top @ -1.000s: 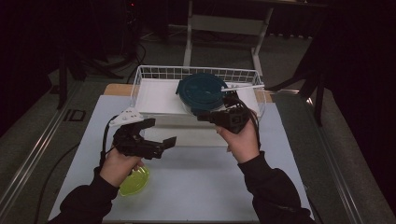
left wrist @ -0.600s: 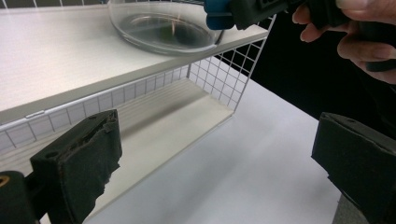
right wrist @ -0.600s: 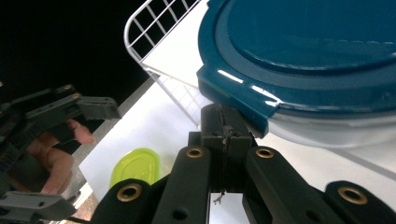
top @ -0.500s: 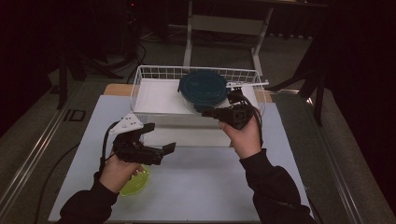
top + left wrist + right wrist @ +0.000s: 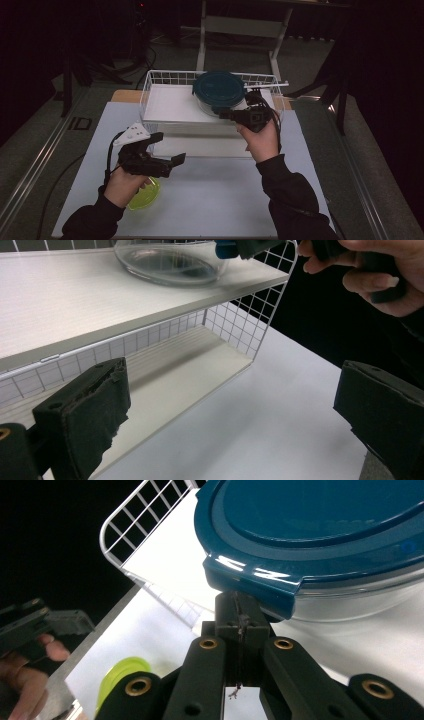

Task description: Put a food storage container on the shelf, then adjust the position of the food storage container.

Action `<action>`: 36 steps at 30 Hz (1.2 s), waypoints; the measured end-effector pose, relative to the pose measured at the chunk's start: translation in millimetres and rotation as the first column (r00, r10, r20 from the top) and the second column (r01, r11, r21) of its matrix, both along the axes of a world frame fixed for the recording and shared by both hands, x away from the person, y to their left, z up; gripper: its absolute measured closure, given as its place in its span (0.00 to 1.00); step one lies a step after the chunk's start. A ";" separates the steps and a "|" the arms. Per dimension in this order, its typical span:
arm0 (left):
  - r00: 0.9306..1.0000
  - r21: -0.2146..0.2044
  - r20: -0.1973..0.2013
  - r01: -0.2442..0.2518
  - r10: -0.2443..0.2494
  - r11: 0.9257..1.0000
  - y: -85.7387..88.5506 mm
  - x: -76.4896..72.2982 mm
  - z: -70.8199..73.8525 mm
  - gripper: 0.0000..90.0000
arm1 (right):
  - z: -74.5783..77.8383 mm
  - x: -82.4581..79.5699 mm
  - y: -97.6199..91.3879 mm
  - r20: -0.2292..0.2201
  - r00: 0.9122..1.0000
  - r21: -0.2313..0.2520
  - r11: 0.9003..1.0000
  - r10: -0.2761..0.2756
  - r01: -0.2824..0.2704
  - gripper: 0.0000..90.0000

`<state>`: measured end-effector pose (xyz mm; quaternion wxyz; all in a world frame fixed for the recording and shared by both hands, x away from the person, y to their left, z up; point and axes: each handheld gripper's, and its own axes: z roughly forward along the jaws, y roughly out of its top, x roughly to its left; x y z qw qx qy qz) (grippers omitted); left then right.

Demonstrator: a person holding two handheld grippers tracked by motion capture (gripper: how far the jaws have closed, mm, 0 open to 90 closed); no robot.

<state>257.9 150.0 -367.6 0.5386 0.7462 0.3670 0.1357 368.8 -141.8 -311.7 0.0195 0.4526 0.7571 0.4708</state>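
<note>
Measured against the white wire basket (image 5: 150, 100) on the table (image 5: 225, 200), the nearest thing is a yellow-green bowl (image 5: 145, 197), lying well in front of the basket's front left corner and half hidden under the person's left hand. Just above it the left gripper (image 5: 167, 150) has drawn back over the last second: it was close to the basket's front edge and now hangs lower and nearer the person, with its jaws standing wide apart and nothing between them, the pads (image 5: 95, 405) bare in the left gripper view. Farther off, at the basket's front right, the right gripper (image 5: 227, 114) has its jaws pressed together; in the right gripper view they meet right beneath the corner tab of the blue lid (image 5: 320, 535), and whether they pinch the tab or only touch it I cannot tell. The glass container (image 5: 215, 102) under that lid has edged deeper into the basket and now sits on the shelf at its right rear. I judge the container to be all but placed, so letting go of it is what remains, while the free left gripper is well set to take the bowl.
</note>
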 end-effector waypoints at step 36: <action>0.999 0.076 -0.010 0.053 -0.053 0.996 65.7 -42.4 -43.0 0.17 | -48.8 -92.2 -49.7 0.260 0.953 0.075 0.981 0.155 -0.180 0.17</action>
